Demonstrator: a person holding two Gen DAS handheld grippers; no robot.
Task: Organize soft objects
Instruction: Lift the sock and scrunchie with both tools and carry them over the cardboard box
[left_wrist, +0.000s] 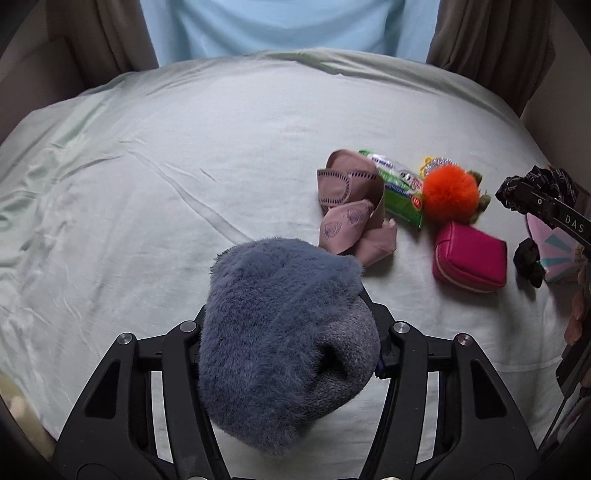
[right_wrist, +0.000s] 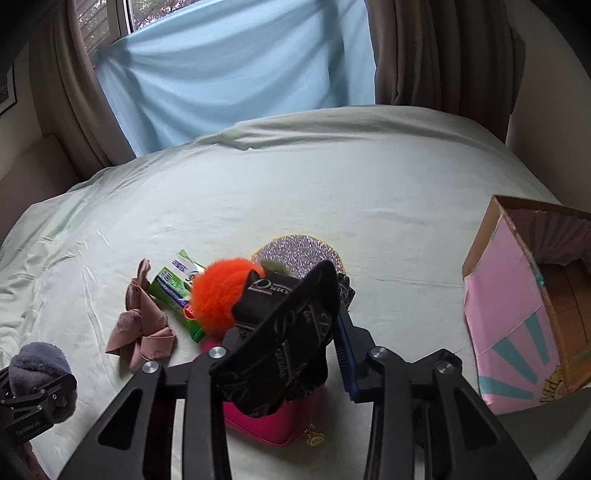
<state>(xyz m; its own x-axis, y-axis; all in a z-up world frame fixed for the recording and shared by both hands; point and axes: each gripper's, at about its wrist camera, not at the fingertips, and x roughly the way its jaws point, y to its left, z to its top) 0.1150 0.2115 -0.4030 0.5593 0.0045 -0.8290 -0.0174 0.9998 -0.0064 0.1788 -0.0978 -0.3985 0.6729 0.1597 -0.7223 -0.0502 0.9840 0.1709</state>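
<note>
The left claw (left_wrist: 291, 332) is closed on a fuzzy blue-grey sock (left_wrist: 280, 332), held above the bed (left_wrist: 184, 166). The right claw (right_wrist: 295, 332) is closed on a black printed cloth (right_wrist: 284, 332), which hangs over the remaining pile.

Risks:
- The black printed cloth drapes low. It may snag the orange pompom (right_wrist: 218, 291) or the magenta pouch (right_wrist: 273, 424) directly beneath it and drag either one along.
- The sock is bulky and soft. A shallow grip may let it slip out during transport.
- The pink cardboard box (right_wrist: 517, 314) stands to the right, its opening tilted. A loose drop may strike its rim or push it off balance.

Surroundings: a pink patterned cloth (left_wrist: 351, 206), a green packet (left_wrist: 399, 192) and a glitter disc (right_wrist: 299, 254) lie close together on the bed. The pile lies between the sock and the box, so a direct path crosses it.
</note>
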